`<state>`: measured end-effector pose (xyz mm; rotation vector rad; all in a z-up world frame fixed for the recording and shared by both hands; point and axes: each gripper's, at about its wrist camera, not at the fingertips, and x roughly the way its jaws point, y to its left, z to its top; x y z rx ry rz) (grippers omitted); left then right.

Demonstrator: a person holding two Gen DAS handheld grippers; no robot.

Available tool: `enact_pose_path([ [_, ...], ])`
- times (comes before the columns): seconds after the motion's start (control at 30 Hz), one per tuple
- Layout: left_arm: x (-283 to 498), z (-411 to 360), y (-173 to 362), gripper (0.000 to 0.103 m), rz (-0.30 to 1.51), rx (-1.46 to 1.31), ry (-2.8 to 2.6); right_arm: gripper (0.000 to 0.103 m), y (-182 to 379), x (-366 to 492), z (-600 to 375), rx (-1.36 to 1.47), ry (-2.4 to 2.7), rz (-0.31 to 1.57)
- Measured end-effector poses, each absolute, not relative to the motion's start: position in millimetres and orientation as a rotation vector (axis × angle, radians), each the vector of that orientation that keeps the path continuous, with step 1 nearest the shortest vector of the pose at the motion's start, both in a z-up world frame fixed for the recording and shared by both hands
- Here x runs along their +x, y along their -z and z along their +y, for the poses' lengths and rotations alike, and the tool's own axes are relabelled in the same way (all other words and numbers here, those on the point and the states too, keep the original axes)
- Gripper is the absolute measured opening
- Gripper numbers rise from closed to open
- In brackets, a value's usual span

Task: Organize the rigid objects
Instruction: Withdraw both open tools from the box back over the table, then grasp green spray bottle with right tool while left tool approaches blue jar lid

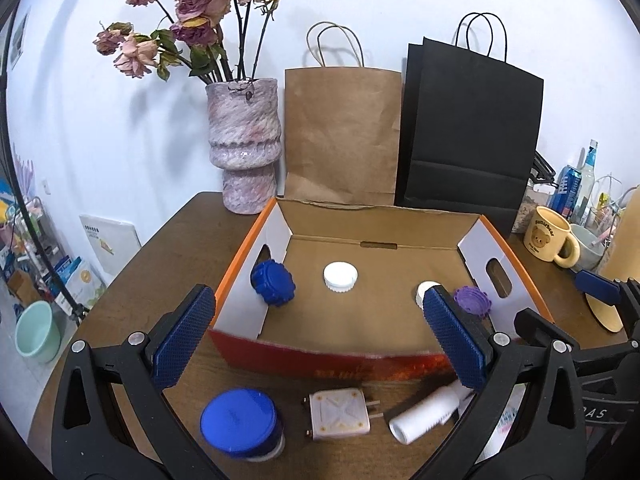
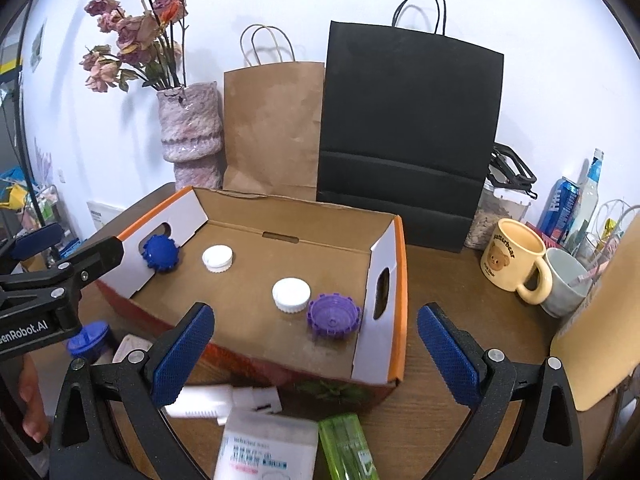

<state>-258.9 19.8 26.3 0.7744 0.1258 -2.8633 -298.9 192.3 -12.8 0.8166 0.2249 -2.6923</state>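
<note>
An open cardboard box [image 1: 374, 222] [image 2: 280, 216] with orange edges sits mid-table. Inside lie a dark blue ridged cap [image 1: 273, 282] [image 2: 161, 254], two white caps [image 1: 340, 276] [image 2: 291, 294] and a purple cap [image 1: 473, 300] [image 2: 333, 316]. In front of the box lie a blue-lidded jar [image 1: 240, 424] [image 2: 87, 338], a white plug adapter [image 1: 340, 414], a white tube [image 1: 424, 414] [image 2: 224, 400], a white labelled box [image 2: 266, 446] and a green object [image 2: 348, 446]. My left gripper [image 1: 320, 340] is open above these items. My right gripper [image 2: 316, 360] is open over the box's front right corner.
A pink vase of dried roses [image 1: 244, 148], a brown paper bag [image 1: 342, 136] and a black paper bag [image 1: 468, 136] stand behind the box. A bear mug [image 2: 514, 256], a grey mug [image 2: 568, 280], cans and bottles [image 2: 564, 208] crowd the right side.
</note>
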Motion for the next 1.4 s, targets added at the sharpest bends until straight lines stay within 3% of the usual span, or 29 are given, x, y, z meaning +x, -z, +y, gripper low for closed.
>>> enact_pose_path([
  [1.4,-178.4,30.7,24.1,0.103,0.081,0.928,2.786,0.103,48.2,-234.5,286.3,0.917,2.605,0.230],
])
